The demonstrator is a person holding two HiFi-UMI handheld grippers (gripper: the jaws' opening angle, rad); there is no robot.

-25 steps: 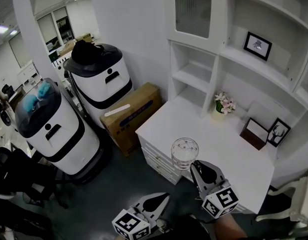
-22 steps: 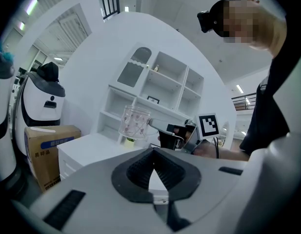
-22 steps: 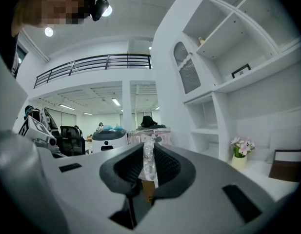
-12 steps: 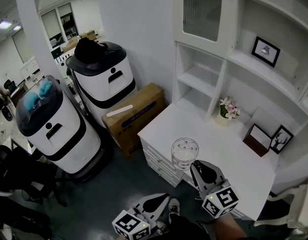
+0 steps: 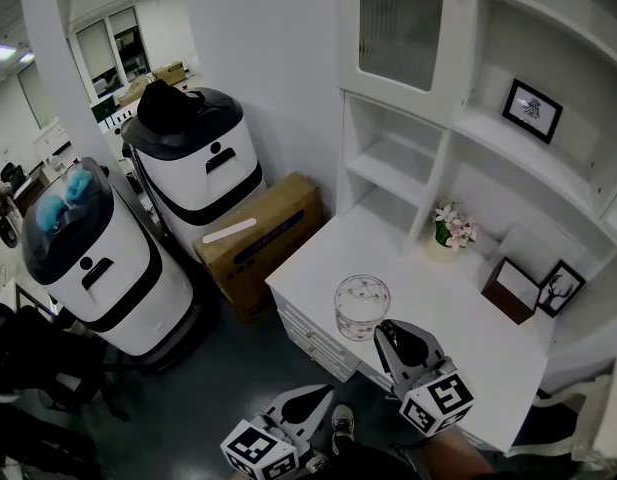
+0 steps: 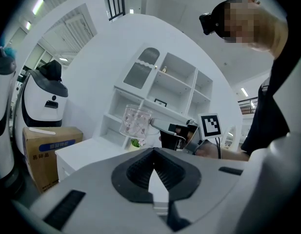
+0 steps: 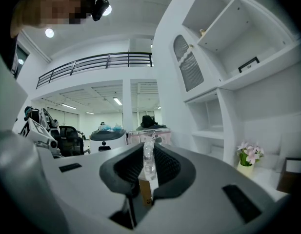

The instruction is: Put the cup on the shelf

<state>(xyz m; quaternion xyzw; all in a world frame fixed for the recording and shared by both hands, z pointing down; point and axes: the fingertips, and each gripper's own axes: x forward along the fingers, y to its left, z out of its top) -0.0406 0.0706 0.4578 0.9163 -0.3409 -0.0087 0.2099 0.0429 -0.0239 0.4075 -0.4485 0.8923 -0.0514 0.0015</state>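
Currently the right gripper (image 5: 391, 336) is pinching a clear patterned glass cup (image 5: 361, 305) above the white desk (image 5: 463, 313); the left gripper (image 5: 321, 398) is hanging pressed together.

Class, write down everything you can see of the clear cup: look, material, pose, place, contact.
The cup is a clear round tumbler, glass or plastic by its look, faintly dotted and seemingly empty. It is held upright in the air, by the near edge of the white desk in the head view. Only the right gripper touches it, jaws shut on its wall.
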